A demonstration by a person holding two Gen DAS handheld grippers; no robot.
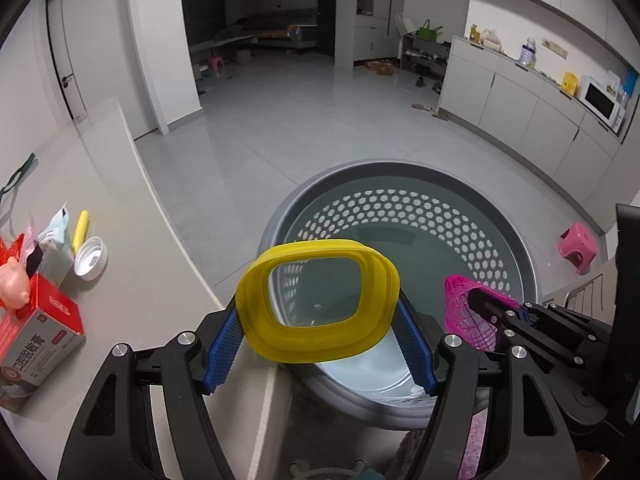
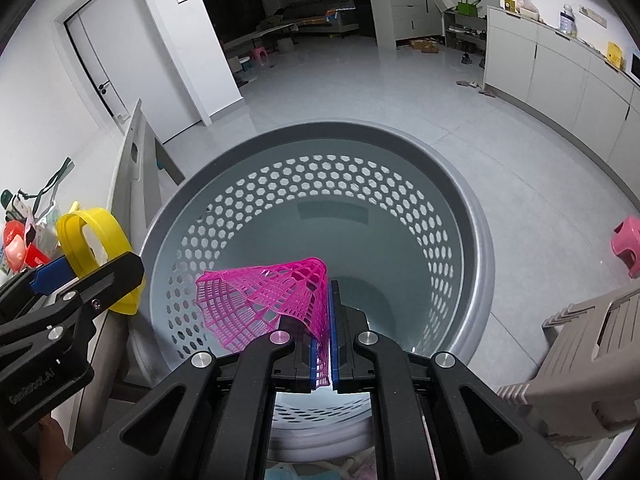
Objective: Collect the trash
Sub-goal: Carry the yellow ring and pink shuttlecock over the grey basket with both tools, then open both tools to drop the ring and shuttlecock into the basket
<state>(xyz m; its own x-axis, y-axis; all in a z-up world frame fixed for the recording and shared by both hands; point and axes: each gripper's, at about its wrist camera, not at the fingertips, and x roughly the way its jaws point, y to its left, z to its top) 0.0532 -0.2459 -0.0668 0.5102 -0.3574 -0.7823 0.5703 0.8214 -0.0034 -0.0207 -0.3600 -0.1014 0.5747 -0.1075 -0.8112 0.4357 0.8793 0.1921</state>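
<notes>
A yellow plastic lid frame [image 1: 316,300] with a clear middle is clamped by its sides between the blue pads of my left gripper [image 1: 320,344], just over the near rim of a grey perforated basket [image 1: 500,216]. My right gripper [image 2: 329,344] is shut on a pink plastic mesh piece [image 2: 264,300], which fans out to the left above the basket's [image 2: 476,240] open mouth. From the left wrist view the pink mesh [image 1: 464,312] and right gripper sit at the right. From the right wrist view the yellow lid [image 2: 100,248] and left gripper sit at the left. The basket looks empty inside.
A pale counter [image 1: 132,280] at the left holds a red and white box [image 1: 40,336], a white cap [image 1: 91,258], a yellow stick [image 1: 81,230] and packets. A pink stool [image 2: 628,244] and a grey-brown crate [image 2: 592,364] stand right of the basket. Tiled floor stretches beyond.
</notes>
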